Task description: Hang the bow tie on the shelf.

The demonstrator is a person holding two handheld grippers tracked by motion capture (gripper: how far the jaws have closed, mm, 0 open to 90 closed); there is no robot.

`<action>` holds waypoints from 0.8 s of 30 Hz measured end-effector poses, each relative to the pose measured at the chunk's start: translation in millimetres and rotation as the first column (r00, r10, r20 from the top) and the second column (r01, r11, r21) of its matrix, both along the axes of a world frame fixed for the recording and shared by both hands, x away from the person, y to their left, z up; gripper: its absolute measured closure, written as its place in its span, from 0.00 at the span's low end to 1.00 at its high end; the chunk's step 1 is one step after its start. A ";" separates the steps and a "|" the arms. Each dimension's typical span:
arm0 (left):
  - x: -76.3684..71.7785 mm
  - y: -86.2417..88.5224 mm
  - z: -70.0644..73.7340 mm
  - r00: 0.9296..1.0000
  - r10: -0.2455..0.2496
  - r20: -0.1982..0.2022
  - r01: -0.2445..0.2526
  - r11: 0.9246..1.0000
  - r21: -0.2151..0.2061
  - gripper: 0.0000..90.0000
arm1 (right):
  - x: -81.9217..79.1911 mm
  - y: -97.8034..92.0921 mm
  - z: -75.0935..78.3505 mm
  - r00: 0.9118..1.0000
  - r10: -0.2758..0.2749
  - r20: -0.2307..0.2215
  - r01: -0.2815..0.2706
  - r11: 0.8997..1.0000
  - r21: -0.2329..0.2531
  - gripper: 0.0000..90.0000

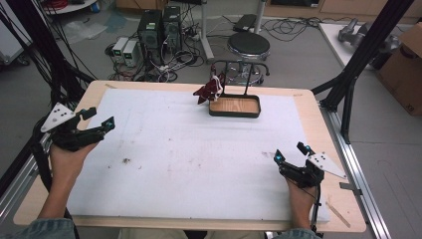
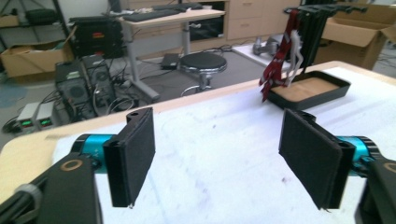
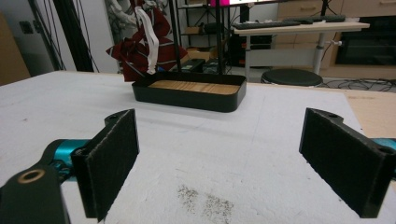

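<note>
A: Where do the 2 tongs sit right now?

B: The left tongs (image 1: pixel 97 118) are at the table's (image 1: pixel 308 112) left edge, the right tongs (image 1: pixel 290 152) near its right edge toward the near corner. Both have their jaws spread wide with nothing between them — the left gripper view and right gripper view each show bare white mat (image 1: pixel 174 149) between the pads.

A: And the thing they're after?

B: Judging by where both point, it's the cloth (image 1: pixel 209 89), dark red with a white strip. It hangs from the rack (image 1: pixel 239 69) at the middle of the table's far edge, its lower end drooping to the tray's (image 1: pixel 235 106) left rim. The rack rises out of that tray, which has a wooden floor inside a black wall.

A: Why hold the tongs so far out?

B: It looks like a start stance to me: hands resting at the edges, well apart from the cloth, jaws ready for a grab. Each camera has the tray in its sights, so either hand could go — the cloth (image 3: pixel 140 46) hangs toward the tray's left side, so I'd guess the left one has the easier reach.

A: Anything in the way?

B: Only some dark specks on the mat; the path is open.
</note>
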State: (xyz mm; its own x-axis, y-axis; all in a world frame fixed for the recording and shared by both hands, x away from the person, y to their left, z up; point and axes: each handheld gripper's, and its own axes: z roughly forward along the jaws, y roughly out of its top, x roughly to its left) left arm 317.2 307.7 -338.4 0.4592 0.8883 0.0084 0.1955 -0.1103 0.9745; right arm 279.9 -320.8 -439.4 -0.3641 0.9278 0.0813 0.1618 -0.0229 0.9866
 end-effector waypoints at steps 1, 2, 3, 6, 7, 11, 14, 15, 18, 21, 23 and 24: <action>-2.6 2.2 -2.5 1.000 0.007 -0.007 -0.007 1.000 0.000 0.30 | 0.0 0.0 0.0 1.000 0.000 0.000 0.000 1.000 0.000 0.12; -5.1 4.1 -4.7 1.000 0.014 -0.012 -0.014 1.000 0.002 0.28 | 0.1 0.0 0.0 1.000 -0.003 0.000 0.003 1.000 0.007 0.12; -7.5 6.0 -6.8 0.999 0.022 -0.023 -0.022 1.000 0.011 0.28 | 0.1 0.0 0.0 1.000 -0.003 0.000 0.003 1.000 0.007 0.12; -14.7 11.0 -13.8 0.999 0.042 -0.032 -0.042 0.999 0.016 0.27 | 0.3 -0.4 0.0 1.000 -0.002 0.001 0.002 1.000 0.007 0.12; -16.2 12.3 -15.3 0.999 0.043 -0.032 -0.043 0.999 0.019 0.27 | 0.3 -0.4 0.0 1.000 -0.002 0.001 0.002 1.000 0.007 0.12; -23.0 16.5 -25.3 0.999 0.040 -0.019 -0.040 0.999 0.029 0.27 | 0.3 -0.6 -0.1 1.000 -0.005 -0.001 0.005 1.000 0.009 0.12; -26.4 19.4 -33.1 0.999 0.039 -0.027 -0.038 0.999 0.021 0.26 | 0.1 -0.2 0.0 1.000 -0.003 0.000 0.003 1.000 0.009 0.12; -27.2 19.9 -35.7 0.999 0.044 -0.032 -0.043 0.999 0.024 0.26 | 0.1 -0.4 0.0 1.000 -0.002 0.000 0.002 1.000 0.006 0.12; -29.4 20.8 -44.7 0.997 0.054 -0.050 -0.053 0.998 0.022 0.25 | 0.0 -0.4 0.0 1.000 -0.002 -0.001 0.002 1.000 0.007 0.12; -32.5 21.0 -54.3 0.996 0.069 -0.058 -0.068 0.998 0.008 0.24 | 0.1 -0.2 0.0 1.000 -0.003 0.000 0.003 1.000 0.007 0.12; -33.3 21.2 -57.0 0.996 0.067 -0.065 -0.066 0.998 0.009 0.24 | 0.0 -0.2 0.0 1.000 -0.003 -0.001 0.003 1.000 0.007 0.12; -33.7 21.0 -59.1 0.995 0.065 -0.069 -0.065 0.998 0.008 0.24 | 0.0 -0.3 0.1 1.000 -0.003 0.000 0.003 1.000 0.007 0.12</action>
State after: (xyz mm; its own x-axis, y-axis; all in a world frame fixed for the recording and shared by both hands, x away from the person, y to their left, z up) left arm 283.5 328.7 -397.5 0.4004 0.9162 -0.0161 0.2694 -0.1009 0.9577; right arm 280.0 -321.1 -439.3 -0.3609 0.9285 0.0873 0.1618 -0.0299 0.9864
